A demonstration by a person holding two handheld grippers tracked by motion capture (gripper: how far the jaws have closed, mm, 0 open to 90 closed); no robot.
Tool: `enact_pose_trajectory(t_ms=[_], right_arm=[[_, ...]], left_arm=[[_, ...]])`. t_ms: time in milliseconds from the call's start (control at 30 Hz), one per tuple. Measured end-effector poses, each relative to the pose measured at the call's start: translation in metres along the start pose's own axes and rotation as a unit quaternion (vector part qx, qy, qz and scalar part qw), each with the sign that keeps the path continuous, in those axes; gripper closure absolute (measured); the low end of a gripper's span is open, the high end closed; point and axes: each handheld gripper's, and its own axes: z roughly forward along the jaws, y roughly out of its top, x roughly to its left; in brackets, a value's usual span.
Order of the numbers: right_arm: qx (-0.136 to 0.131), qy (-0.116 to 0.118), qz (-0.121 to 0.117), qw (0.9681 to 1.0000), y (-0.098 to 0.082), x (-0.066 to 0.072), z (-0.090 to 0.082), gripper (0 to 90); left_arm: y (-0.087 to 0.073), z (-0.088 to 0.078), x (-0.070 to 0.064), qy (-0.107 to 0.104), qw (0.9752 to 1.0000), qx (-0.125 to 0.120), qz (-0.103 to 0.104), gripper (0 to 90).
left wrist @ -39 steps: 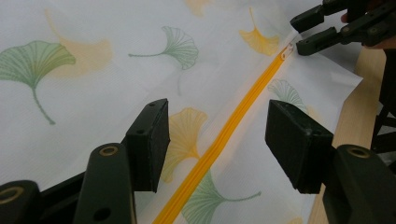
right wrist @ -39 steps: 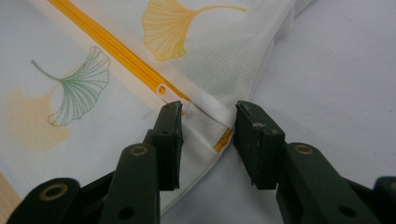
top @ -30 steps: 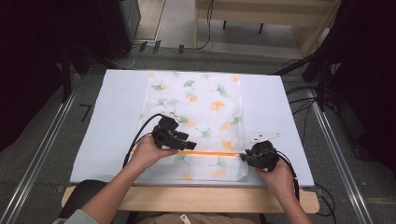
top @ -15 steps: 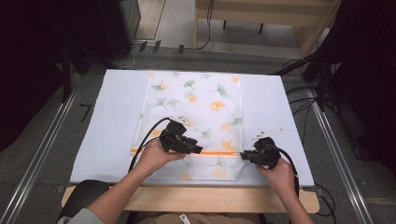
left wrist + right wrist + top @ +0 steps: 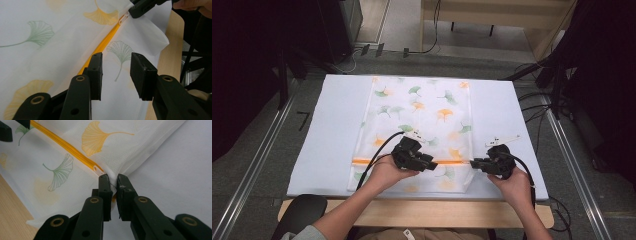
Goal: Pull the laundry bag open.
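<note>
A white mesh bag (image 5: pixel 422 115) printed with ginkgo leaves lies flat on the pale mat (image 5: pixel 332 130). An orange zipper (image 5: pixel 369 161) runs across its near end. My left gripper (image 5: pixel 432 165) hovers open over the bag (image 5: pixel 50 62), the zipper (image 5: pixel 105 42) passing by its left jaw and nothing between its fingers (image 5: pixel 96 72). My right gripper (image 5: pixel 473 163) is shut on the bag's right edge (image 5: pixel 140 152) at the zipper's end, just behind the white zipper pull (image 5: pixel 98 169). That gripper (image 5: pixel 142 7) also shows far up the left gripper view.
The mat covers a wooden table whose front edge (image 5: pixel 422 212) lies just beyond the bag's near hem. A small white tag (image 5: pixel 503 140) rests on the mat right of the bag. Cables (image 5: pixel 537 107) trail off the table's right side. A chair (image 5: pixel 302 212) sits bottom left.
My left gripper has slid right along the zipper, closer to the right gripper. The right gripper has stayed at the bag's right edge.
</note>
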Motion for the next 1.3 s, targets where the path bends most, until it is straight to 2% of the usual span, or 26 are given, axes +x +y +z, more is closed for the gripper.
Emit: enact_pose_trajectory(t_ms=[100,233,333,433,500,667,833,967,1067,1200,1300], right_arm=[[-0.001,0.000,-0.002,1.0000,0.001,0.002,-0.001,84.9],[-0.001,0.006,-0.005,1.0000,0.002,0.002,-0.002,85.0],[-0.003,0.009,-0.009,0.9999,0.003,0.002,-0.003,84.9],[-0.005,0.011,-0.009,0.9999,0.004,0.002,-0.004,85.0],[-0.007,0.013,-0.010,0.9998,0.004,0.003,-0.005,85.0],[-0.009,0.017,-0.016,0.9997,0.005,0.005,-0.007,85.0],[-0.014,0.023,-0.029,0.9992,0.007,0.008,-0.008,85.0],[-0.020,0.038,-0.038,0.9983,0.007,0.009,-0.010,85.0],[-0.022,0.042,-0.053,0.9975,0.008,0.011,-0.010,85.0],[-0.020,0.052,-0.062,0.9966,0.009,0.014,-0.010,85.1],[-0.018,0.055,-0.067,0.9961,0.010,0.017,-0.010,85.2]], left_arm=[[0.003,0.004,-0.004,-0.010,0.9999,-0.005,-0.001,69.6],[0.008,0.015,-0.010,-0.012,0.9998,0.009,0.009,71.6],[0.011,0.022,-0.013,-0.014,0.9998,0.010,0.014,71.1],[0.015,0.031,-0.015,-0.016,0.9998,0.005,0.014,64.3],[0.017,0.036,-0.016,-0.021,0.9996,0.005,0.016,65.9],[0.024,0.046,-0.021,-0.015,0.9994,0.014,0.029,66.5],[0.029,0.055,-0.020,-0.006,0.9991,0.025,0.033,66.8],[0.029,0.057,-0.019,-0.001,0.9989,0.029,0.036,66.5],[0.029,0.059,-0.017,0.000,0.9988,0.031,0.037,65.2],[0.030,0.061,-0.015,0.000,0.9988,0.031,0.037,63.0],[0.030,0.061,-0.015,-0.011,0.9990,0.025,0.034,62.1]])
